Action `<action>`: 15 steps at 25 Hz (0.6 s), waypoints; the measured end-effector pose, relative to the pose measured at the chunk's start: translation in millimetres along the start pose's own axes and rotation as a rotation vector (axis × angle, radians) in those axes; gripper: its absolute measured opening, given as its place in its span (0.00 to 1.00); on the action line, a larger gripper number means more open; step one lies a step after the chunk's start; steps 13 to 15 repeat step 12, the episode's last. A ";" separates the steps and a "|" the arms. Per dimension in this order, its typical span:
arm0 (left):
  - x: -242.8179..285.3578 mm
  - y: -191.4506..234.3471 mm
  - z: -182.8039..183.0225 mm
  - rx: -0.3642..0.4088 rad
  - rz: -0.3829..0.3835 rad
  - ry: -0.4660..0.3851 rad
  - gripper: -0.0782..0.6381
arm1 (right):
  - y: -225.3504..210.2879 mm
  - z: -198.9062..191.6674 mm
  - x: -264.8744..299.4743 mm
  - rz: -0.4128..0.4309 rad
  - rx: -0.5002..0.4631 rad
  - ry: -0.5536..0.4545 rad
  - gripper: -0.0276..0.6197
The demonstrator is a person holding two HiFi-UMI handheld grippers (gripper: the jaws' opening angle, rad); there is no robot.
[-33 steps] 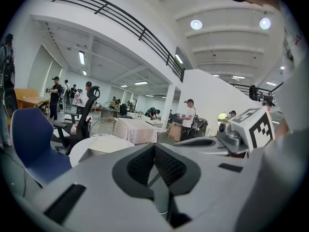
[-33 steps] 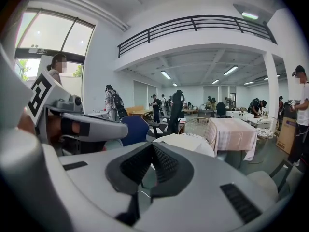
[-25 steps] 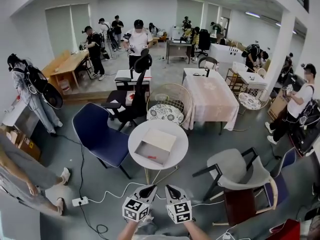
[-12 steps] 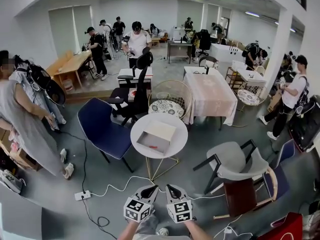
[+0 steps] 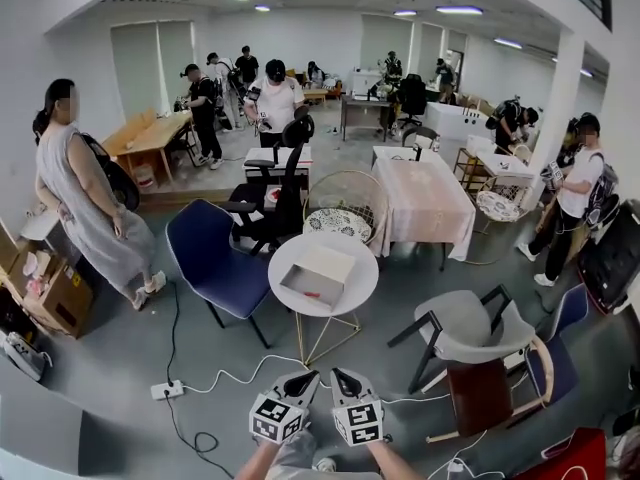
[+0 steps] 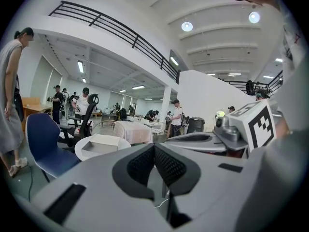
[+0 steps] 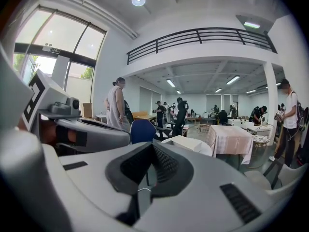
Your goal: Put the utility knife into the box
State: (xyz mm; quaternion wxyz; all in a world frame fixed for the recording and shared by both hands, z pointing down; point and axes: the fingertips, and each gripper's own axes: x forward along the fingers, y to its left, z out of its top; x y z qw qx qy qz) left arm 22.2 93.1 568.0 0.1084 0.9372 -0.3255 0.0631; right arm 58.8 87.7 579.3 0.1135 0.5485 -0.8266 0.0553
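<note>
An open grey cardboard box (image 5: 317, 274) sits on a small round white table (image 5: 358, 258). A small red utility knife (image 5: 312, 293) lies inside the box near its front wall. My two grippers hang side by side well short of the table, low over the floor. The left gripper (image 5: 299, 378) is shut with nothing between its jaws, and so is the right gripper (image 5: 341, 376). In the left gripper view the shut left gripper (image 6: 154, 151) points toward the box (image 6: 100, 144). From the right gripper (image 7: 153, 151) the box (image 7: 186, 142) shows ahead.
A blue chair (image 5: 212, 258) stands left of the table and a grey chair (image 5: 462, 328) to its right. A person in a grey dress (image 5: 85, 203) stands at the left. White cables and a power strip (image 5: 166, 389) lie on the floor before me. Several people and tables fill the back.
The person in the grey dress has walked from the near left edge further back. Both grippers have stayed shut and in nearly the same place.
</note>
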 end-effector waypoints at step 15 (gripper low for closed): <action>-15.3 -1.1 9.6 0.017 0.009 -0.012 0.13 | 10.9 11.1 -5.4 0.005 -0.018 -0.017 0.07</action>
